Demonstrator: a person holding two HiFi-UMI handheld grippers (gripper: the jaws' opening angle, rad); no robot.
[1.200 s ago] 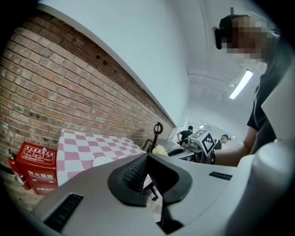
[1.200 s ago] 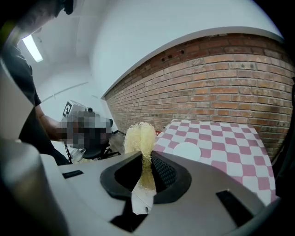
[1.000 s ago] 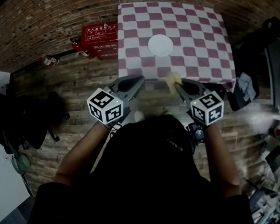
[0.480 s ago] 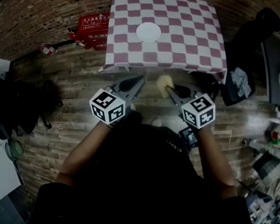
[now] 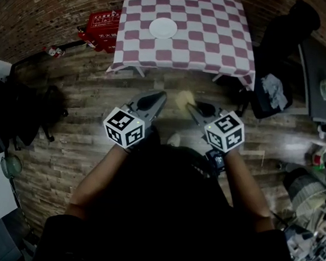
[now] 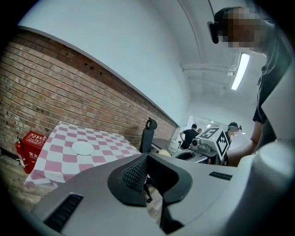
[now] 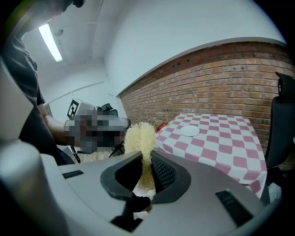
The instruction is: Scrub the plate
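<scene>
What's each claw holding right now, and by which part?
Right claw is shut on the yellow scrub sponge, pinching its lower end; the rest sticks out past the tips. Left claw is shut, empty.

Left gripper point(image 5: 162, 95) fingers point(image 6: 136, 175) together, right gripper point(image 5: 189, 105) clamping apparent scrubber point(image 5: 182, 98)

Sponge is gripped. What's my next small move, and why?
Probably carry the right gripper forward toward the table. Its jaws already clamp the yellow sponge, but the white plate lies well ahead of both grippers, untouched.
</scene>
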